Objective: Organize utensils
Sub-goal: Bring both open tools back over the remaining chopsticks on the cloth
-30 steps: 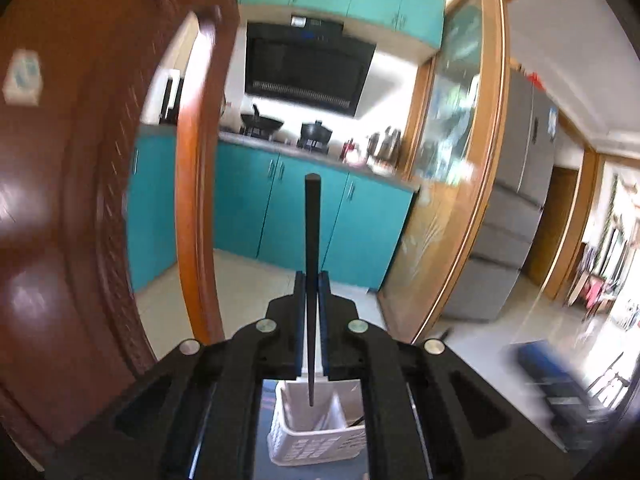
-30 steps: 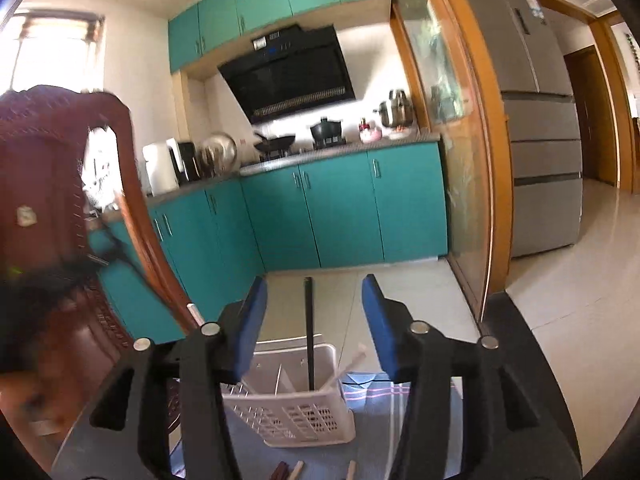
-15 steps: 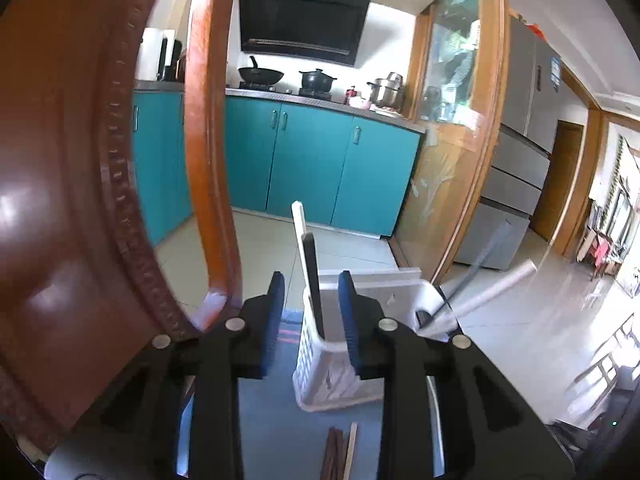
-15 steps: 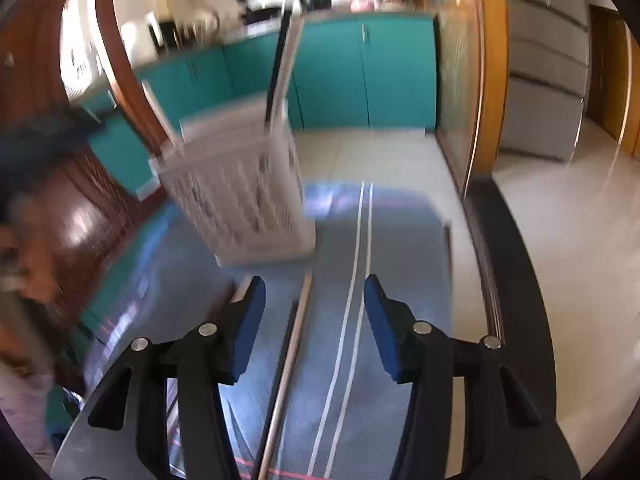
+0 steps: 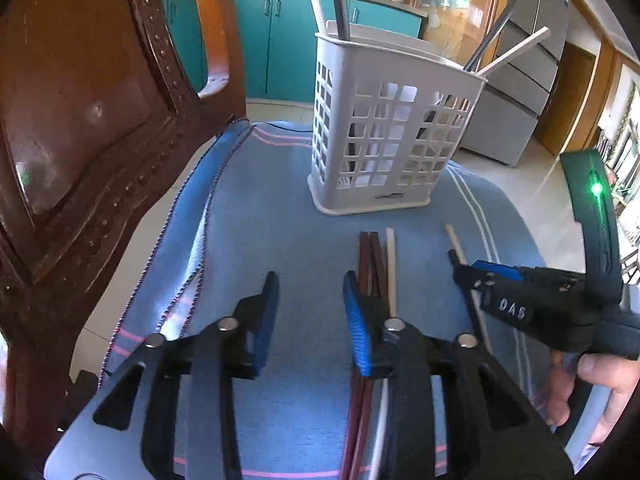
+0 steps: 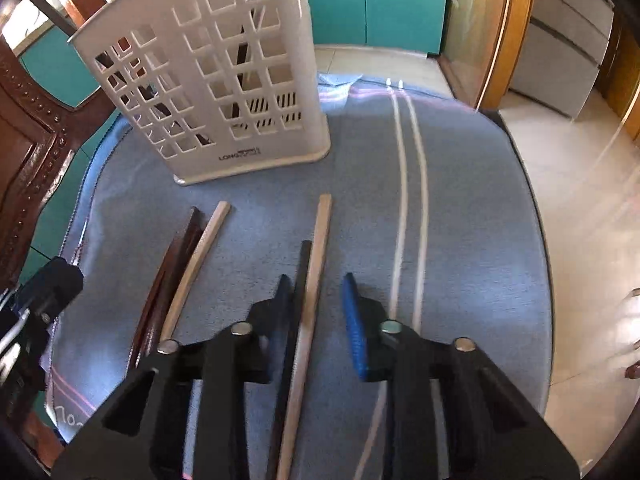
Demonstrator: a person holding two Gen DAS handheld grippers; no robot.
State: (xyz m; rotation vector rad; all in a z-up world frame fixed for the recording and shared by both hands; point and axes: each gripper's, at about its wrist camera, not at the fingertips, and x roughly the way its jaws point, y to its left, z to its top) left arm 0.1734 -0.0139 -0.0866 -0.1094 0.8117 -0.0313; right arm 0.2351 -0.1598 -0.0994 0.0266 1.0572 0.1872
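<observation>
Since a second ago, both of our tools have dropped from above the white utensil basket (image 5: 394,128) to just over the blue cloth (image 5: 260,208) in front of it, and the black chopstick the left tool pinched then is gone from its grip.

The left tool (image 5: 310,312) hovers spread and empty, the dark brown chopsticks (image 5: 370,256) and a pale chopstick (image 5: 391,264) lying at its right finger. The right tool (image 6: 316,304) is also spread, straddling a black chopstick (image 6: 302,276) and a light wooden chopstick (image 6: 318,252) without yet closing on them.

The basket stands upright at the far end of the cloth, holding at least four chopsticks, dark and pale, that lean out over its rim.

We judge the job partway done: several chopsticks are stowed, while five or so lie loose on the cloth on the near side of the basket, pointing toward it. A carved wooden chair back (image 5: 80,120) rises left of the basket.
</observation>
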